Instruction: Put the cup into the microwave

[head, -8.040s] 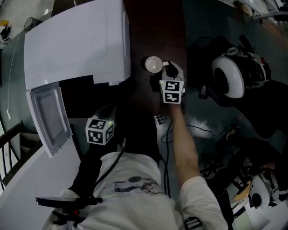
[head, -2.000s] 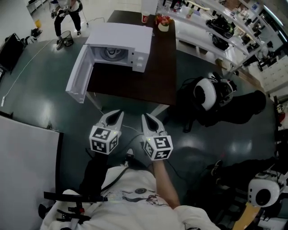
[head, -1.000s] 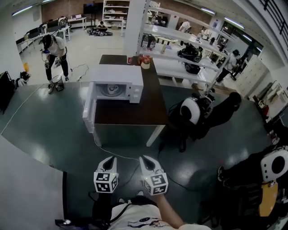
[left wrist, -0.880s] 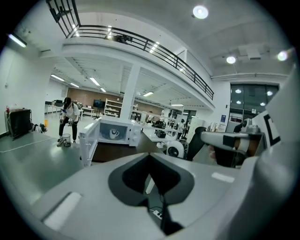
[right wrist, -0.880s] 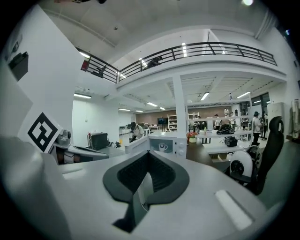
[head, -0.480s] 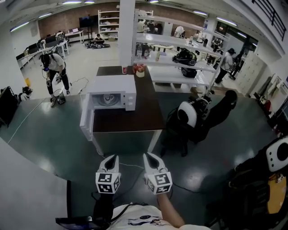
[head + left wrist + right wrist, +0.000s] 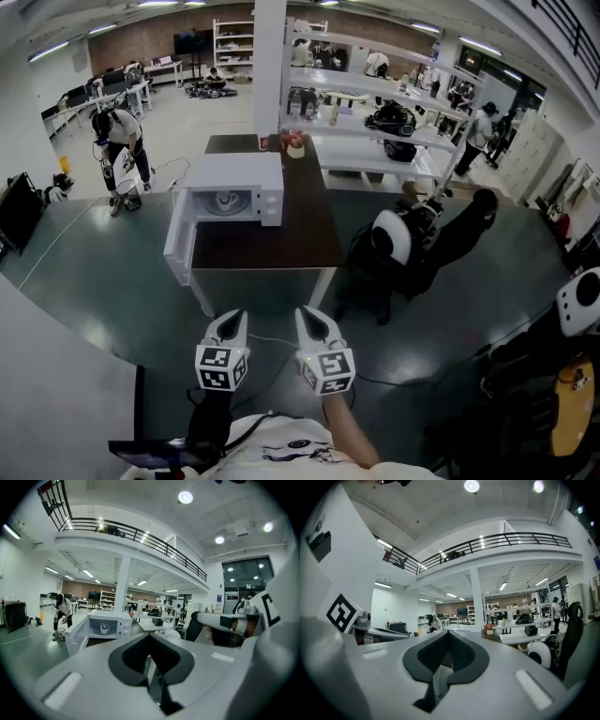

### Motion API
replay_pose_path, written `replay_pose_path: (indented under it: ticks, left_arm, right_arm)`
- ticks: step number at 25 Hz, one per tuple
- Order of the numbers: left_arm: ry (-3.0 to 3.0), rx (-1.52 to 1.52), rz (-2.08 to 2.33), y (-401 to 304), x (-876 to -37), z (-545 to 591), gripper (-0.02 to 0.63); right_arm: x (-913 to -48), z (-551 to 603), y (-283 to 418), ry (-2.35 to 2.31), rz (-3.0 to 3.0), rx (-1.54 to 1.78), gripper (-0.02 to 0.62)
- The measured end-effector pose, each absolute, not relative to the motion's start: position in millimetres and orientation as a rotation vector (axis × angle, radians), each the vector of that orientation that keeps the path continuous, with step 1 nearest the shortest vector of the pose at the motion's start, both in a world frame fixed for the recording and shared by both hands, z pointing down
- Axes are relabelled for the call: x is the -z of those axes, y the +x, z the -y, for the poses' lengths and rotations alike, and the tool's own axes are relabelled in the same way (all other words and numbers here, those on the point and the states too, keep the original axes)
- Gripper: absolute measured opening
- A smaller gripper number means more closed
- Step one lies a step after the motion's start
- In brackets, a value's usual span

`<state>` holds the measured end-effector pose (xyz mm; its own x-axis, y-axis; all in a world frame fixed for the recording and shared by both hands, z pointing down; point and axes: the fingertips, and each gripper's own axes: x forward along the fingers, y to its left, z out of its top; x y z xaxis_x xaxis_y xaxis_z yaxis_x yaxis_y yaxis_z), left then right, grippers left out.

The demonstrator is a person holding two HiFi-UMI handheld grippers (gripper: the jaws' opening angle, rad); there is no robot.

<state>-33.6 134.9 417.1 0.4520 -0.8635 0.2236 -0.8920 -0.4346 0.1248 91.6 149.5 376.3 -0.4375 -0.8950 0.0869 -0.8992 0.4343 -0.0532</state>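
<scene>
The white microwave (image 7: 232,190) stands on a dark table (image 7: 291,239) across the room, its door (image 7: 176,251) swung open to the left. In the left gripper view the white cup (image 7: 105,628) sits upright inside the microwave (image 7: 108,626). My left gripper (image 7: 236,318) and right gripper (image 7: 307,315) hang side by side over the floor, well short of the table. Both are shut with nothing in them. The left gripper (image 7: 150,642) points at the table, and the right gripper (image 7: 446,637) points level into the room.
A black chair with a white headrest (image 7: 396,236) stands at the table's right. A red flower pot (image 7: 296,142) sits on the table's far end. A person (image 7: 114,139) bends over at far left. A white column (image 7: 268,66) and shelves (image 7: 375,112) lie beyond.
The right gripper was at the cup on the table beside the microwave. Now the cup is inside, both grippers are far back from the table, and they have risen a little.
</scene>
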Motion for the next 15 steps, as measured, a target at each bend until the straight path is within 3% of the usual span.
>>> replay_pose_path:
  ticks: [7, 15]
  left_arm:
    - [2.523, -0.128, 1.588, -23.1, -372.3, -124.6, -0.002]
    - [2.493, -0.141, 1.603, -27.3, -382.0, -133.5, -0.002]
  right_arm:
    - [-331.3, -149.8, 112.3, 1.68, 2.673, -0.05, 0.0]
    - [-345.0, -152.8, 110.3, 1.657, 2.655, -0.078, -0.002]
